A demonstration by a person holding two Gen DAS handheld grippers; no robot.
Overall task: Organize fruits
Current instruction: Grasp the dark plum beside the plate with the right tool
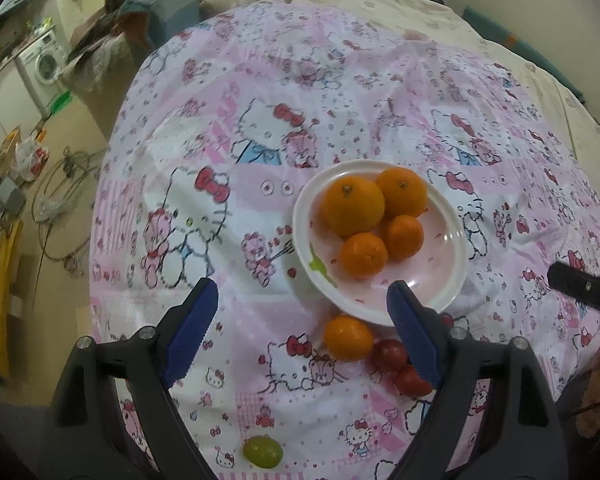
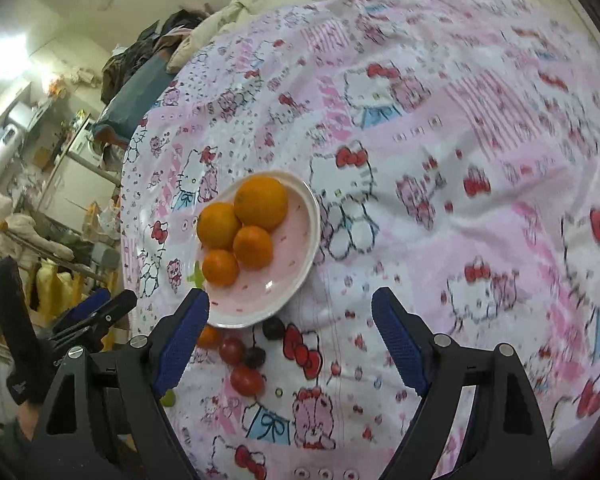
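Left hand-held gripper (image 1: 302, 320) and right hand-held gripper (image 2: 290, 324) are hanging wide open at frame bottom, gripping nothing. Just beyond, a green grape (image 1: 262, 452), loose orange (image 1: 348, 338) and red tomatoes (image 1: 400, 368) are lying on the tablecloth (image 1: 340, 80). Farther, at centre, a plate (image 1: 448, 284) is carrying four oranges (image 1: 352, 204).

White plate (image 1: 456, 248) with a pink centre, carrying four oranges (image 1: 352, 205) — two large behind, two small in front, all touching. Off the plate, toward the surface's near edge: one small orange (image 1: 348, 338) just beside the rim, two red tomatoes (image 1: 390, 354) touching, a dark fruit (image 2: 273, 327), and a green grape (image 1: 262, 452) — nearest that edge.
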